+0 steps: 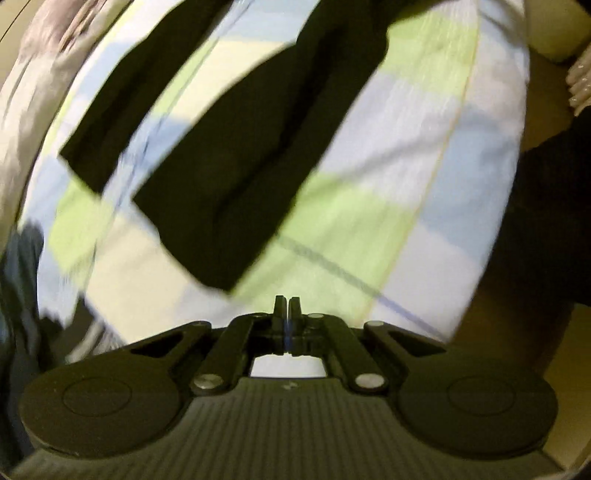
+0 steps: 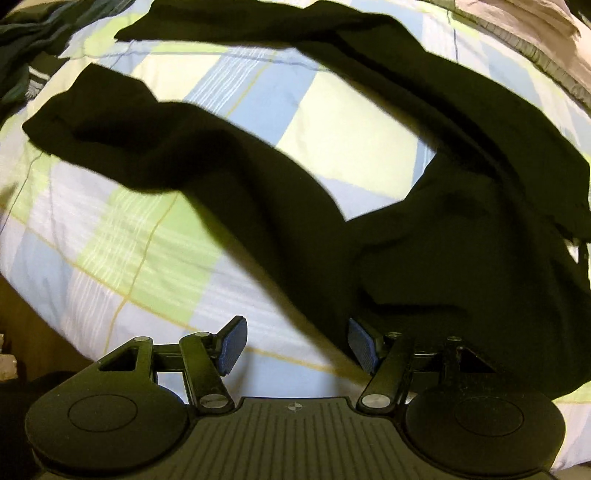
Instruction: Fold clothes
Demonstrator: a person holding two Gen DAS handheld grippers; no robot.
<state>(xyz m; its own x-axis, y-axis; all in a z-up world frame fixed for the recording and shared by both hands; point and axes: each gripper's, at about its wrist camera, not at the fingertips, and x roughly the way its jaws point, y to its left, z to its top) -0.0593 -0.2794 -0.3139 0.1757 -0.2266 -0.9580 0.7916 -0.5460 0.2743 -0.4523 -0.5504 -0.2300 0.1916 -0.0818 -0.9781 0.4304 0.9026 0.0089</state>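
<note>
A pair of black trousers lies spread on a checked green, blue and white bedsheet, its two legs reaching left and up. My right gripper is open just above the sheet, its blue pads apart, the right pad at the edge of the nearer trouser leg. In the left wrist view the two black legs lie diagonally on the sheet. My left gripper is shut with nothing between its fingers, just short of the nearer leg's hem. The left view is motion-blurred.
Other dark clothing is piled at the far left of the bed. A beige quilt lies at the far right edge. A person's bare foot and dark-clad leg stand beside the bed on the brown floor.
</note>
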